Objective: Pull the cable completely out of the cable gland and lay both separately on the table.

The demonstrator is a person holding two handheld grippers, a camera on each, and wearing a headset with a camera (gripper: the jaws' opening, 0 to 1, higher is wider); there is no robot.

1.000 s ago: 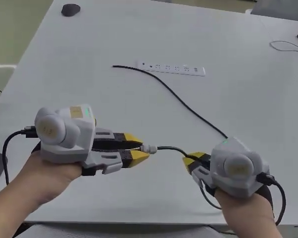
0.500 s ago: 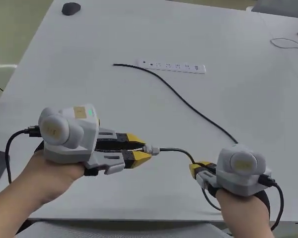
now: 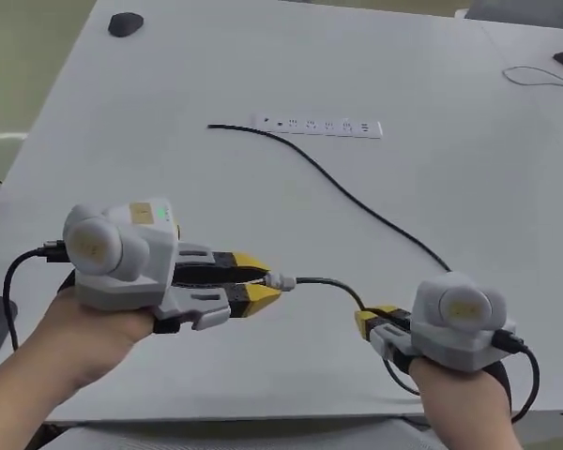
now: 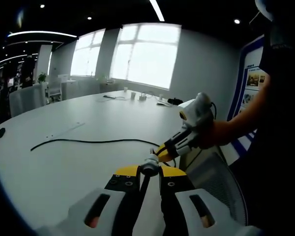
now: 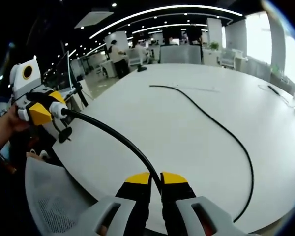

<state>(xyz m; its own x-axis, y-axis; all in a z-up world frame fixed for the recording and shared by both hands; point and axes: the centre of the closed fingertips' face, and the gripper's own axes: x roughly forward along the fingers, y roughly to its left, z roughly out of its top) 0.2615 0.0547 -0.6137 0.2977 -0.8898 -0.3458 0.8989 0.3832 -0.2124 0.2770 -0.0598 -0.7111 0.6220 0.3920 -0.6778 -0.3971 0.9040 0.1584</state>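
- The left hand-held gripper [image 3: 260, 279] is closed on the small white plastic cable gland [image 3: 280, 279]. It holds the gland just above the near edge of the pale grey desk [image 3: 169, 94], and the gland's nose sticks out to the right past the yellow fingertips [image 3: 249, 262].
- The right hand-held gripper [image 3: 366, 321] is pinched shut on the thin black cable [image 3: 347, 195], a little to the right of the gland. From there the rest of the cable trails far and left across the desk, and its free end lies beside the white power strip [image 3: 317, 126].
- To do this step well, keep the left grip firm and motionless. Draw the right gripper away along the gland's axis, to the right and slightly near, so the cable slides straight rather than kinking at the mouth.
- The stroke is short, so the right gripper will probably need to let go, re-grip close to the gland and pull again.
- The left gripper view hints at a dark strand between the jaws behind the gland [image 4: 150, 164]. How much cable remains to come through is unclear.
- Compared with a second ago, the right gripper sits further right and nearer. The stretch of cable between it and the gland is a little longer and less bowed.
- The left gripper and gland have hardly moved, and half a second ago the layout was almost the same.
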